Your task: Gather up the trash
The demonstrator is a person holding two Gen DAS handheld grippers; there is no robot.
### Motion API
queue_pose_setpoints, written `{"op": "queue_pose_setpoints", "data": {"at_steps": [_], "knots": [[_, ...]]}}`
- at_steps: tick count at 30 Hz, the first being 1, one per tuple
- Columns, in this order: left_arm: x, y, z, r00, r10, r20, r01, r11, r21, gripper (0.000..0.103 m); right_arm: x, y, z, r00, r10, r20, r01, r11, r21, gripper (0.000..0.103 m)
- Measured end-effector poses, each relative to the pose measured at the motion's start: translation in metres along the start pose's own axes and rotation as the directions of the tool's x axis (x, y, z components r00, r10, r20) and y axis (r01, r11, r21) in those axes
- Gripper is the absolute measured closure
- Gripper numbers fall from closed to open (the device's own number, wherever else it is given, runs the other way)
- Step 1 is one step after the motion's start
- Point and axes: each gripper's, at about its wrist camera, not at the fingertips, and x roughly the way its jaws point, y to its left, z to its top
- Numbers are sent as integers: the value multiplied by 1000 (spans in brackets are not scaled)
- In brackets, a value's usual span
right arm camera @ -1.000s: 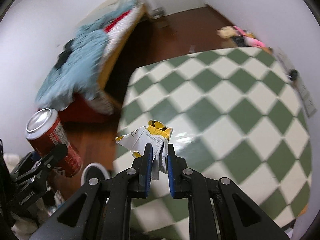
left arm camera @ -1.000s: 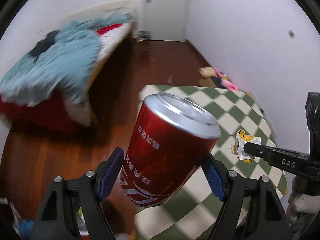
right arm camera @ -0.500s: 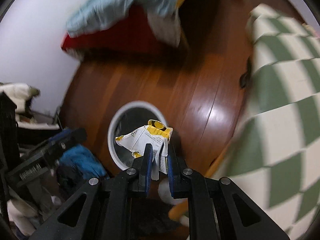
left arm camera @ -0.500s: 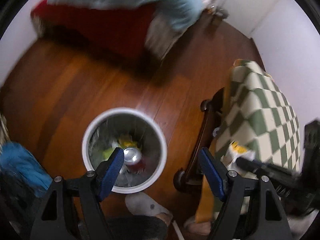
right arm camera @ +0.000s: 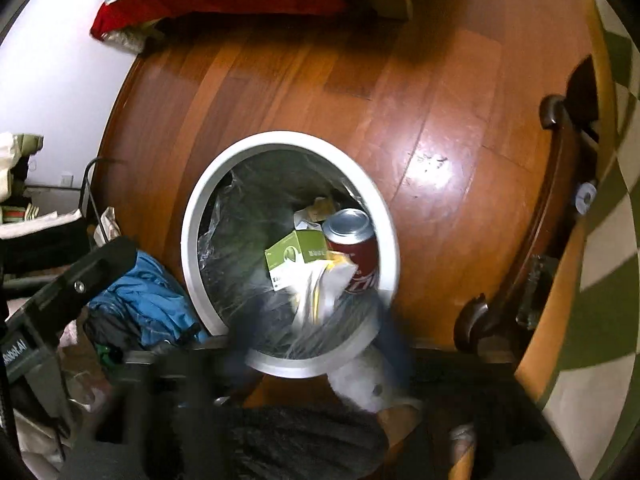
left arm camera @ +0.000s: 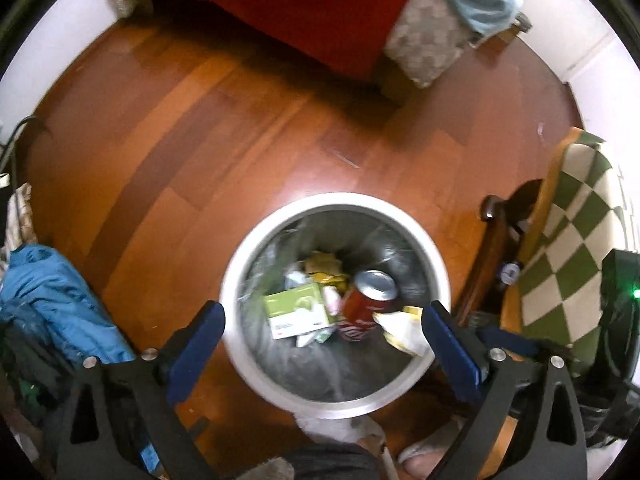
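Left gripper [left arm camera: 322,338] hangs over the bin [left arm camera: 240,276], jaws wide apart, empty. Between them, down in the bin: green box [left arm camera: 298,312], then the red can [left arm camera: 366,300] lying tilted to its right, touching it. Crumpled wrapper [left arm camera: 402,328] sits just beside the right-hand pad, inside the bin rim. Right gripper [right arm camera: 320,344]: heavily motion-blurred, fingers look spread, nothing clamped; wrapper [right arm camera: 320,292] sits just ahead of them, over the bin [right arm camera: 192,216] opening, overlapping the can [right arm camera: 354,240].
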Motion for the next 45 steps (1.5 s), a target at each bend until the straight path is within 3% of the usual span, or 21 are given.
{"op": "queue_pose_setpoints", "data": {"at_steps": [4,8,14,20,31,45], "knots": [[-12,7,-14,998,58,23,-58,998,-10,3,-2,11,-4,995,-104,9,104,992,-66,3],[-33,4,-32,994,96,45,-95,995,-13,3,-22,9,-14,982,-182,42,185,977,-108,2],[-77,-9,-57,989,120,89,-120,993,-7,3,-75,14,-41,974,-200,104,214,966,-149,2],[-130,-18,-78,982,115,147,-114,993,-13,3,-132,22,-68,976,-149,156,175,969,-172,2],[-230,-33,-114,969,34,244,-27,999,-33,3,-245,35,-120,975,-1,223,57,968,-245,2],[-313,-55,-153,949,-64,308,77,997,-30,3,-358,66,-168,958,128,256,-24,927,-374,2]]}}
